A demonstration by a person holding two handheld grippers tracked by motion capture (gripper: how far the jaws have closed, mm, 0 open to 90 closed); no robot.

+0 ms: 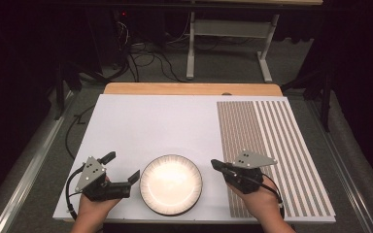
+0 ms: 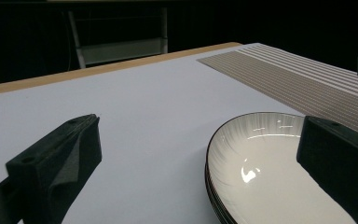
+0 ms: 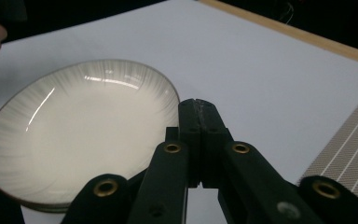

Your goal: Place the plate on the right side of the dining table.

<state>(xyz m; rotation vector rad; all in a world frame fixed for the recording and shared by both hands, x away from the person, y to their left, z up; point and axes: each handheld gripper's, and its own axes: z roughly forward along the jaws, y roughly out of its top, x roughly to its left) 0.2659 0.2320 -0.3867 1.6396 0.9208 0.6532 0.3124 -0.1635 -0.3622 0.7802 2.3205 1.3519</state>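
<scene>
The plate (image 1: 171,184) sits flat on the bench (image 1: 145,121), between the two grippers and touched by neither. The left gripper (image 1: 123,168) has its jaws spread wide, the plate's rim just beside its right jaw. The right gripper (image 3: 198,112) has its jaws clenched on nothing, tips just off the rim. By my reading no grasp is made yet: gripping, lifting and moving the plate all remain.
</scene>
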